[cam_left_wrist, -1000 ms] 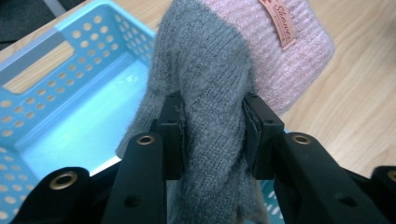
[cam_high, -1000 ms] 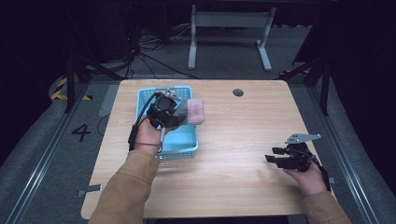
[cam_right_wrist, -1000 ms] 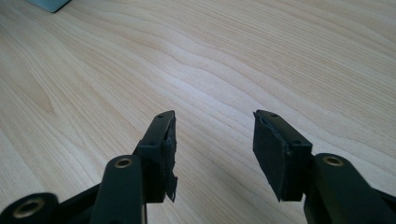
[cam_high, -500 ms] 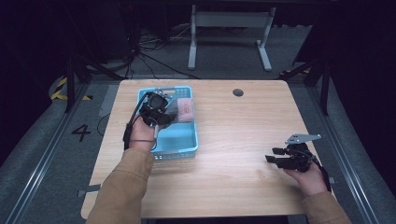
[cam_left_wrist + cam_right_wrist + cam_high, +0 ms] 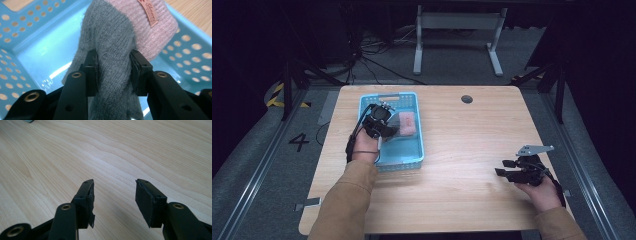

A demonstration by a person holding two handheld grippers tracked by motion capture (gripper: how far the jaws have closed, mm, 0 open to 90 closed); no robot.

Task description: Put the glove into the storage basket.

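The item under handling is a grey knitted piece, soft and fuzzy, lying with a pink knitted piece that carries a small sewn label; whether the two are one garment or a pair cannot be told. Both sit inside the blue perforated basket, directly ahead of the left tongs, the pink part beyond and to the side of the grey.

The left tongs are clamped on a bunched fold of the grey knit, which bulges between and above the two pads. In the high view the left tongs sit over the basket, near its far half.

Judgement: the fabric is light, limp and compressible, not fragile. It will sag and trail when lifted, and loose yarn may snag on the basket holes. A thick gathered fold, as presently held, is the sound place to grip; a single thin layer may slip.

The right tongs stand apart, gripping nothing, low over bare counter, well away from the basket
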